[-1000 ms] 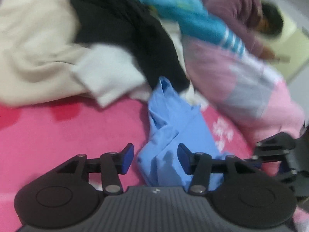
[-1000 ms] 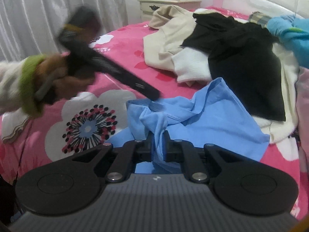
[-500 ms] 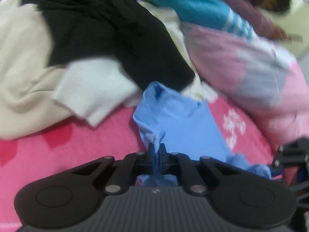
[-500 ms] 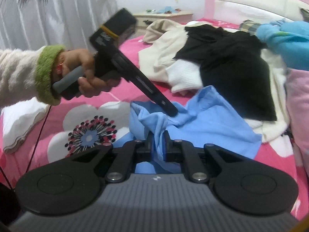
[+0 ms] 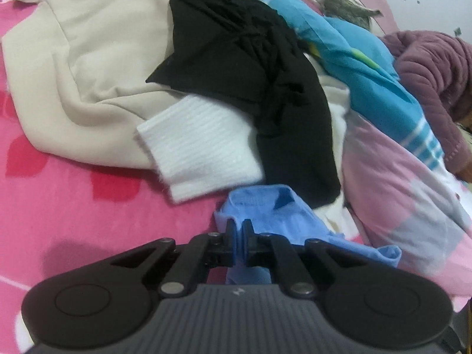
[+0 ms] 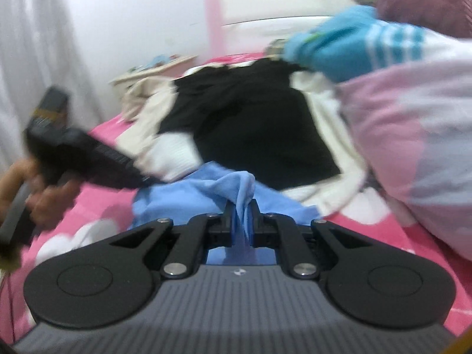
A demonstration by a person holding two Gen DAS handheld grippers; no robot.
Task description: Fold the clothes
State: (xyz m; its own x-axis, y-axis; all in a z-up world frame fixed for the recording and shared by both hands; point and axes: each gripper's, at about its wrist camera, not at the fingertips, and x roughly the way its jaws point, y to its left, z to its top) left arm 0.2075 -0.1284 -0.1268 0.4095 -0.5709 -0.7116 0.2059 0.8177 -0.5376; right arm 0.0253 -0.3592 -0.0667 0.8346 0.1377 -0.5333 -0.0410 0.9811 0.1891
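A light blue shirt (image 5: pixel 283 218) lies crumpled on the pink bedspread (image 5: pixel 88 212). My left gripper (image 5: pixel 239 230) is shut on a fold at the shirt's near edge. In the right wrist view the same blue shirt (image 6: pixel 188 200) bunches up, and my right gripper (image 6: pixel 242 209) is shut on a raised pleat of it. The left gripper (image 6: pixel 88 156), held by a hand (image 6: pixel 44 203), reaches in from the left side of that view, its tip at the shirt; the picture is blurred there.
Behind the shirt is a heap of clothes: a beige sweatshirt (image 5: pixel 97 59) with a white ribbed cuff (image 5: pixel 194 150), a black garment (image 5: pixel 265 73), a turquoise striped top (image 5: pixel 377 88). A pink and grey quilt (image 5: pixel 413 200) is to the right, a pink headboard (image 6: pixel 289 8) beyond.
My left gripper closed from open onto the blue shirt's edge and rolled. The right gripper, still holding the shirt, swung rightward and rolled, so the quilt now fills its right side.
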